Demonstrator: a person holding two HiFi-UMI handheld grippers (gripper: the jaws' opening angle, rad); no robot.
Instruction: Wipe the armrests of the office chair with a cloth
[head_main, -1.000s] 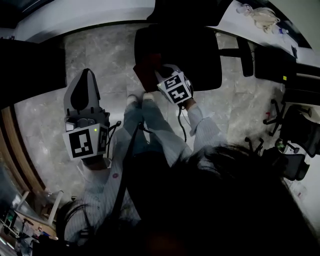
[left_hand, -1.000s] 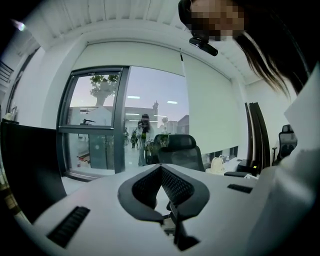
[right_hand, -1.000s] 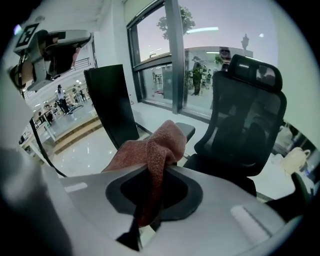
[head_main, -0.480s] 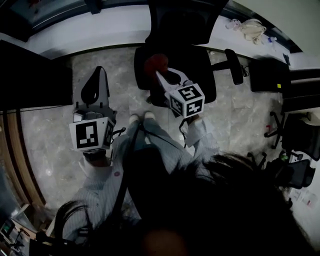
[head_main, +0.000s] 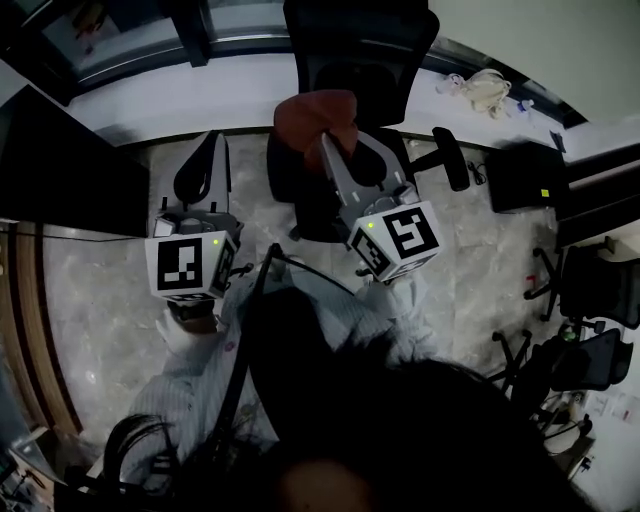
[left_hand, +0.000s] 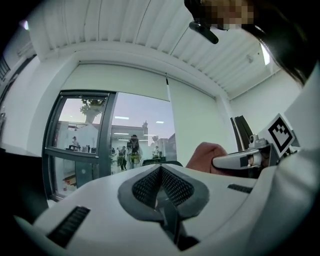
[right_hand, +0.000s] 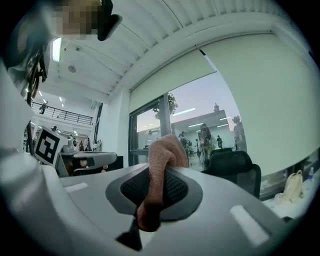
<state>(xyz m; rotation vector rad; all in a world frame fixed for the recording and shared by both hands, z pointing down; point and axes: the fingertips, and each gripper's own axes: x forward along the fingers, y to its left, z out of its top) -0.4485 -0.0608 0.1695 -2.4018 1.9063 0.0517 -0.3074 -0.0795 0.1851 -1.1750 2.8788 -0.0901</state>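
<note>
Now, cloth in right tool near chair.

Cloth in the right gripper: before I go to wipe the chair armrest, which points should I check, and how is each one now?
1. Cloth gripped: ok, the right gripper is shut on the cloth.
2. Cloth free for wiping: ok, a bunch sticks out past the gripper's end.
3. Left gripper out of the way: ok, shut, empty, beside the office chair.
4. Armrest in view: ok for this one; the other, cannot tell.
5. Cloth on armrest: not ok, it is apart from it.
</note>
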